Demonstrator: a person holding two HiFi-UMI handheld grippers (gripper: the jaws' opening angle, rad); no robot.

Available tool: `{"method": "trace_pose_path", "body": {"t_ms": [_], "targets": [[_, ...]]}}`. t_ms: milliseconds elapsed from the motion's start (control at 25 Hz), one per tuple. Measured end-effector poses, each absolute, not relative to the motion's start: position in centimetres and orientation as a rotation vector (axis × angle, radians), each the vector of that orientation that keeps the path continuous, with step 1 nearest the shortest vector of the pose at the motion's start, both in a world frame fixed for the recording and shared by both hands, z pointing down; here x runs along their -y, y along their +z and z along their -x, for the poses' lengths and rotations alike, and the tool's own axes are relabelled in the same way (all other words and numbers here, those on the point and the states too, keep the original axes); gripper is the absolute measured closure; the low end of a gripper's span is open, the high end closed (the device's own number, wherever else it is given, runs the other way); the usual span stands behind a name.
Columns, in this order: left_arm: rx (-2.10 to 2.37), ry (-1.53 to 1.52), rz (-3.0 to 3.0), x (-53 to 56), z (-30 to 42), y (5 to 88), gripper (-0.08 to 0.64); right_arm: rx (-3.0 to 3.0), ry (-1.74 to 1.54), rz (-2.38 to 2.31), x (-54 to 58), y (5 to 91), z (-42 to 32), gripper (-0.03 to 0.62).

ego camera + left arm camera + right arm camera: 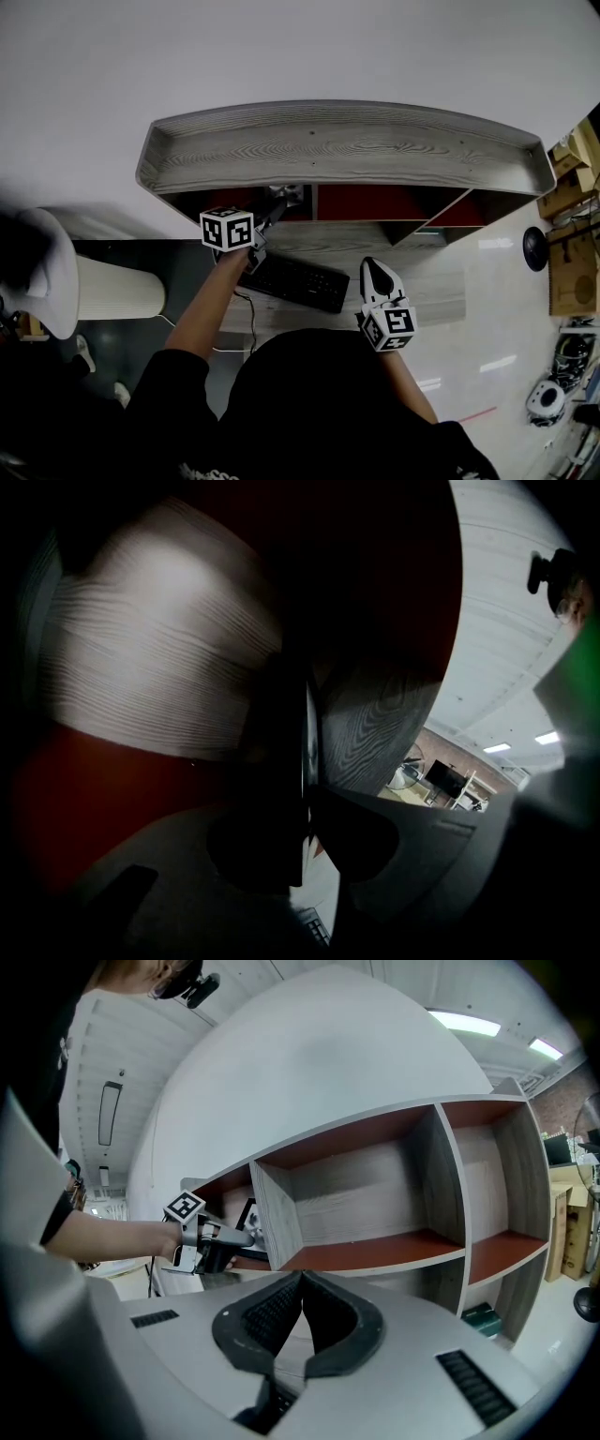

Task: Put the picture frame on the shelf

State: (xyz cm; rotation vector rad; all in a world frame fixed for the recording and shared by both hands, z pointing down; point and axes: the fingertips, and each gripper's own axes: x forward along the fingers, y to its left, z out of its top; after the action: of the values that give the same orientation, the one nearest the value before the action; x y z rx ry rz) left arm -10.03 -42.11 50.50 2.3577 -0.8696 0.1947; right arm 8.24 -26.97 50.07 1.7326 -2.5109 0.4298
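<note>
Picture frame [287,194] is in the leftmost compartment of the shelf [337,141], at the tip of the left claw [275,208]. From the head view, the shelf's top hides the inside of that compartment. The right claw [375,274] hangs over the worktop [441,291], well short of the shelf.

In the left gripper view, the frame's thin edge stands between the jaws with a sliver of light beside it. The claw looks released rather than clenched.

In the right gripper view, that claw is clenched on nothing. Only here does the frame show upright, seemingly on the compartment floor, just ahead of the left claw.

Placing looks finished. The next move calls for drawing the left claw straight back without tipping the frame.
</note>
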Motion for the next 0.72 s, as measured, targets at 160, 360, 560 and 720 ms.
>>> {"method": "trace_pose_path", "body": {"t_ms": [160,360,560,720], "targets": [[0.940,0.331,-2.370,42.6,10.7,50.8,0.457,2.511,0.424,-1.742,27.3,49.8,-8.3,0.580],[0.995,0.504,-2.434,43.6,10.9,51.2,0.391,2.517,0.415,-1.744,27.5,49.2,-8.1,0.580],[0.999,0.550,-2.485,44.7,10.2,51.3,0.357,2.507,0.416,-1.759,27.3,49.2,-8.5,0.580],[1.026,0.557,-2.484,45.5,10.3,51.3,0.348,2.488,0.419,-1.785,27.0,49.3,-9.3,0.580]]}}
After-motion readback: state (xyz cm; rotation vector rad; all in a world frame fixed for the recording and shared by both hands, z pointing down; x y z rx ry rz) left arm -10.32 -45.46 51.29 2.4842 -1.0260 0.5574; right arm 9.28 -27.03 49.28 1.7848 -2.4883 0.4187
